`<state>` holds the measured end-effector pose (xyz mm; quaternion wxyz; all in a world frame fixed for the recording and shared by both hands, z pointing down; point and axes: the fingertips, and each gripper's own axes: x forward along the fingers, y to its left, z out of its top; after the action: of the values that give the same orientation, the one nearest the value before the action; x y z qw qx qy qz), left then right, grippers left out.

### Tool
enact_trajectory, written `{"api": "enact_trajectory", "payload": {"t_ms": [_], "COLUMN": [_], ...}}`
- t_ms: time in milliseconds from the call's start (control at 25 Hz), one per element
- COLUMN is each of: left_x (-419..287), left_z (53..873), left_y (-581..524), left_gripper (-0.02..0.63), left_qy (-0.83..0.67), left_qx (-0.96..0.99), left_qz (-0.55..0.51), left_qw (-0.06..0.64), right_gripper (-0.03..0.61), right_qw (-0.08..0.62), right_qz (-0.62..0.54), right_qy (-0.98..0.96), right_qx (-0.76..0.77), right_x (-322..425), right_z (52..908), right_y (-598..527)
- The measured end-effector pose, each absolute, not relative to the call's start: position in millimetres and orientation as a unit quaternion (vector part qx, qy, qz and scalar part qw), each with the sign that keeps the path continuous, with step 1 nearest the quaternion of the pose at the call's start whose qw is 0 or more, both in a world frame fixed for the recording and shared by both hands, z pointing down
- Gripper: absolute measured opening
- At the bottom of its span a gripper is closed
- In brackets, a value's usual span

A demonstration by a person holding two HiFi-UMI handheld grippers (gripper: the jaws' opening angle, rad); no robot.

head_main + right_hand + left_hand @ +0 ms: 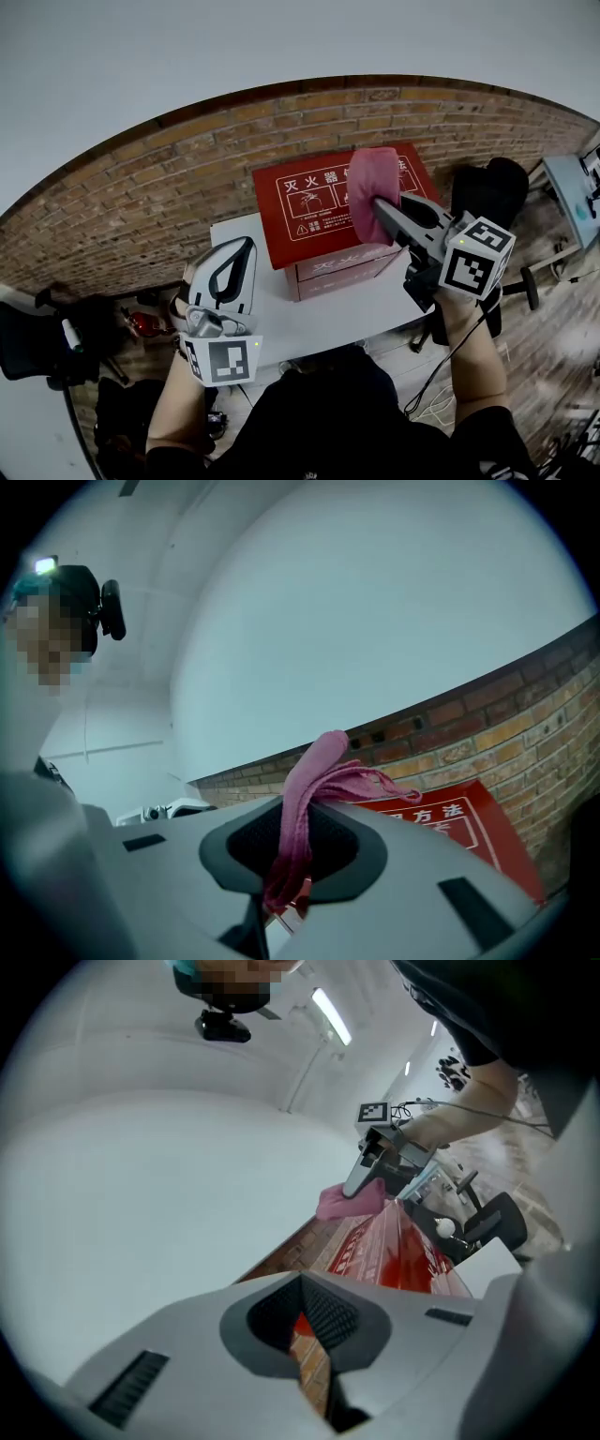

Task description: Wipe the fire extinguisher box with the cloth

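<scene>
Holding the pink cloth (366, 183) clenched between its jaws, the right gripper (382, 208) reaches in from the right of the head view to the upper right of the red fire extinguisher box (309, 211); the box stands at the frame's centre on a white table (347, 314), backed by a brick wall (169, 187); the right gripper view shows the cloth bunched and pinched between the pads, a fold sticking up past them; the left gripper (246, 246) waits at the lower left, short of the box, its jaws drawn together at the tips with nothing between them. The step in hand looks like bringing the cloth onto the box top to start, or carry on, a wiping stroke; the next move probably calls for laying the cloth flat on the lid and dragging it across the printed face with steady pressure, without letting the fabric slip from the pads. Whether the cloth actually touches the lid is not settled by any view; it covers the right end of the white print; the right gripper blocks the box's right side; a dark shape (492, 187) at the upper right is hard to identify.
</scene>
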<state>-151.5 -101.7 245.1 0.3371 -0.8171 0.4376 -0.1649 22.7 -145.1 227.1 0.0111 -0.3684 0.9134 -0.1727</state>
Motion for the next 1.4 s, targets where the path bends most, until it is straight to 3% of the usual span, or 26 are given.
{"api": "enact_trajectory", "payload": {"t_ms": [200, 760, 1400], "left_x": [-86.8, 78.2, 114.0], "left_z": [223.9, 261.2, 311.9], "left_y": [-124.7, -204.5, -251.3], "left_gripper": [0.029, 0.029, 0.029], "left_qy": [0.403, 0.304, 0.273], "left_qx": [-0.805, -0.791, -0.784], "left_qz": [-0.205, -0.341, -0.436], "left_qw": [0.385, 0.406, 0.347], "right_gripper": [0.072, 0.072, 0.072], "right_qw": [0.030, 0.066, 0.082], "right_qz": [-0.187, -0.230, -0.318], "right_qy": [0.910, 0.912, 0.908], "right_qx": [-0.369, -0.334, -0.259], "right_x": [92.2, 227.8, 271.2], "right_z": [226.4, 250.9, 317.7], "right_y": [-160.5, -201.5, -247.2]}}
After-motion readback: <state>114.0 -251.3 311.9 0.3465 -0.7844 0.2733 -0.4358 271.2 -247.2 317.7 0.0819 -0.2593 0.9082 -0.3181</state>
